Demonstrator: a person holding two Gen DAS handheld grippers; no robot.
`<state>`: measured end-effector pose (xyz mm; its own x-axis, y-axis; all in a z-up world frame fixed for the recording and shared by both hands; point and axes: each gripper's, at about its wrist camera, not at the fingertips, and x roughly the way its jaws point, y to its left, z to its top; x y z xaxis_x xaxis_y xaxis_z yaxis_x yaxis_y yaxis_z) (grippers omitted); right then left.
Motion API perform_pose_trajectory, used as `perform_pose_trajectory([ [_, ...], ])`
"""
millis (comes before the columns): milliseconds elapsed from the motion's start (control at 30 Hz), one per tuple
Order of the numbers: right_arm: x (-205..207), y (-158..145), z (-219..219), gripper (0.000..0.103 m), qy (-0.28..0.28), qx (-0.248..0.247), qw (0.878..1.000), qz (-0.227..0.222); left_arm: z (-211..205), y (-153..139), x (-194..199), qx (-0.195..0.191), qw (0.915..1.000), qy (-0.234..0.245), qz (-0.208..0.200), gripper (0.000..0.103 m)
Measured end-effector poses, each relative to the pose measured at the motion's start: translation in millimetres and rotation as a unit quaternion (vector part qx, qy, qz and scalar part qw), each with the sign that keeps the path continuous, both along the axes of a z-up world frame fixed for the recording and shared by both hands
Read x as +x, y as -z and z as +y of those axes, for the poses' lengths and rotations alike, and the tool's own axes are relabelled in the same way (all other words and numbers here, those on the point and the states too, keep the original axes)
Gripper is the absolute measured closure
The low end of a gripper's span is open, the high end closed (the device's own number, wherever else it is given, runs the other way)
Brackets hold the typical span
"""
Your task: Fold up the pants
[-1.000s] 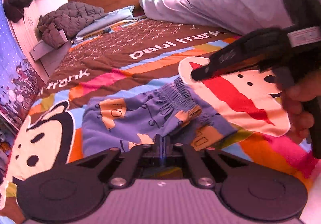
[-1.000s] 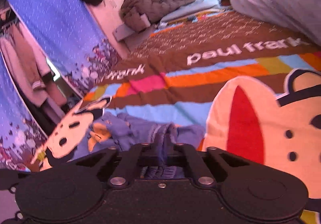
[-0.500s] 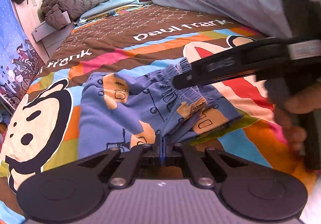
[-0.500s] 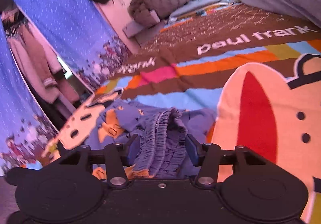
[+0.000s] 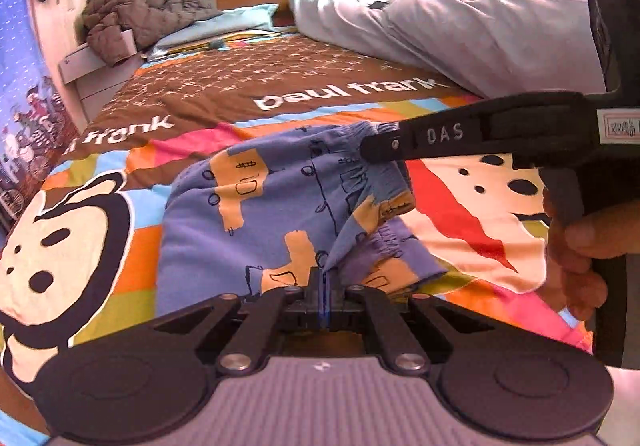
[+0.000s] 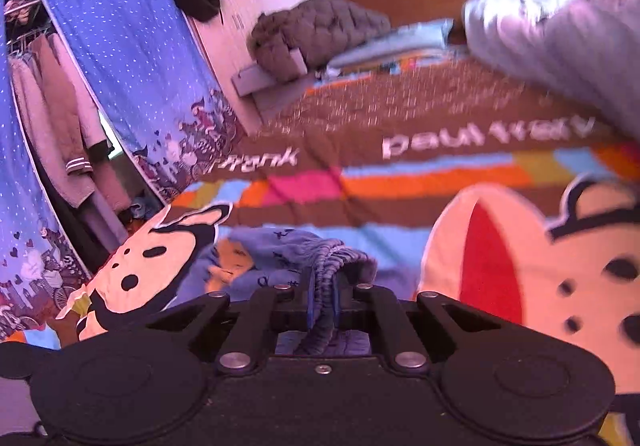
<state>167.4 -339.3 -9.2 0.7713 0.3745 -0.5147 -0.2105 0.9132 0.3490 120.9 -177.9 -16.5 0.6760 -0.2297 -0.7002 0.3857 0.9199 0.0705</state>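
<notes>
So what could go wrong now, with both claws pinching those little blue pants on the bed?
The left gripper pinches only a thin fabric edge of the pants, so it might slip out. The right gripper clamps the bunched waistband, which may fold unevenly. The right view is blurred, suggesting fast motion that could tug the cloth loose.

My left gripper (image 5: 325, 292) sits low at the near edge of the pants (image 5: 276, 206), its jaws pressed together on a thin pinch of cloth. My right gripper (image 6: 322, 304) is at the far side of the pants, at the waistband, jaws drawn in on a bunched fold of it. From the left wrist view it reaches in level from the right, my right hand (image 5: 576, 246) wrapped around its handle. The right wrist view is blurred, so that grip looks firm, I think.
</notes>
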Motion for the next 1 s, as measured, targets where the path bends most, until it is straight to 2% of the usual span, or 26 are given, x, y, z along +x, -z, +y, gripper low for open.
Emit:
perform_pose_trajectory([
  [67, -1.9, -0.2, 1.7, 0.095, 0.000, -0.028, 1.000, 0.003, -2.1, 7.2, 5.1, 0.008, 0.9997, 0.004, 0.022, 0.102],
  [133, 9.1, 19.1, 2.7, 0.092, -0.003, -0.045, 0.998, 0.050, 6.2, 14.0, 10.0, -0.009, 0.9982, 0.002, 0.060, 0.100],
  [200, 17.6, 42.5, 1.0, 0.085, -0.003, -0.048, 0.995, 0.090, 20.7, 11.2, 5.4, -0.031, 0.9971, -0.008, 0.069, 0.099],
  [233, 18.9, 47.4, -0.6, 0.083, -0.005, -0.046, 0.994, 0.098, 28.7, 6.1, 1.0, -0.040, 0.9972, -0.013, 0.063, 0.096],
  [267, 18.9, 46.7, -2.7, 0.082, -0.007, -0.039, 0.994, 0.098, 37.4, 0.3, -4.2, -0.048, 0.9973, -0.017, 0.053, 0.083],
  [300, 17.5, 43.4, -4.8, 0.070, -0.010, -0.036, 0.995, 0.096, 46.1, -6.2, -9.7, -0.052, 0.9974, -0.024, 0.044, 0.061],
  [333, 15.8, 39.0, -7.5, 0.050, -0.011, -0.034, 0.995, 0.091, 53.3, -11.4, -13.6, -0.053, 0.9972, -0.035, 0.038, 0.051],
  [367, 12.6, 35.2, -11.9, 0.040, -0.007, -0.035, 0.996, 0.086, 62.5, -16.0, -16.3, -0.055, 0.9968, -0.048, 0.032, 0.045],
  [400, 10.0, 32.6, -15.1, 0.026, 0.002, -0.036, 0.996, 0.085, 70.3, -20.5, -16.1, -0.056, 0.9963, -0.060, 0.027, 0.045],
  [467, 5.0, 29.0, -18.7, 0.025, 0.026, -0.041, 0.995, 0.085, 84.2, -24.1, -10.2, -0.049, 0.9944, -0.092, 0.021, 0.041],
  [533, 1.8, 28.2, -18.4, 0.018, 0.034, -0.046, 0.995, 0.079, 96.6, -24.9, 0.5, -0.044, 0.9892, -0.138, 0.021, 0.035],
  [667, 0.8, 27.3, -6.2, 0.015, 0.020, -0.068, 0.996, 0.044, 117.8, -18.8, 18.5, -0.076, 0.9776, -0.192, 0.038, 0.028],
  [700, 0.6, 26.0, -2.4, 0.011, 0.014, -0.075, 0.996, 0.037, 120.8, -15.3, 22.7, -0.083, 0.9749, -0.202, 0.043, 0.025],
  [767, -0.3, 24.5, 4.0, 0.004, -0.002, -0.090, 0.996, 0.027, 126.2, -9.0, 28.3, -0.100, 0.9710, -0.212, 0.048, 0.019],
  [867, -1.5, 28.1, 9.4, 0.004, -0.015, -0.112, 0.993, 0.034, 126.5, 1.2, 38.8, -0.120, 0.9673, -0.215, 0.060, 0.018],
  [1000, 1.1, 40.8, 12.6, 0.001, -0.017, -0.167, 0.984, 0.061, 117.9, 17.8, 42.1, -0.118, 0.9693, -0.205, 0.068, 0.017],
])
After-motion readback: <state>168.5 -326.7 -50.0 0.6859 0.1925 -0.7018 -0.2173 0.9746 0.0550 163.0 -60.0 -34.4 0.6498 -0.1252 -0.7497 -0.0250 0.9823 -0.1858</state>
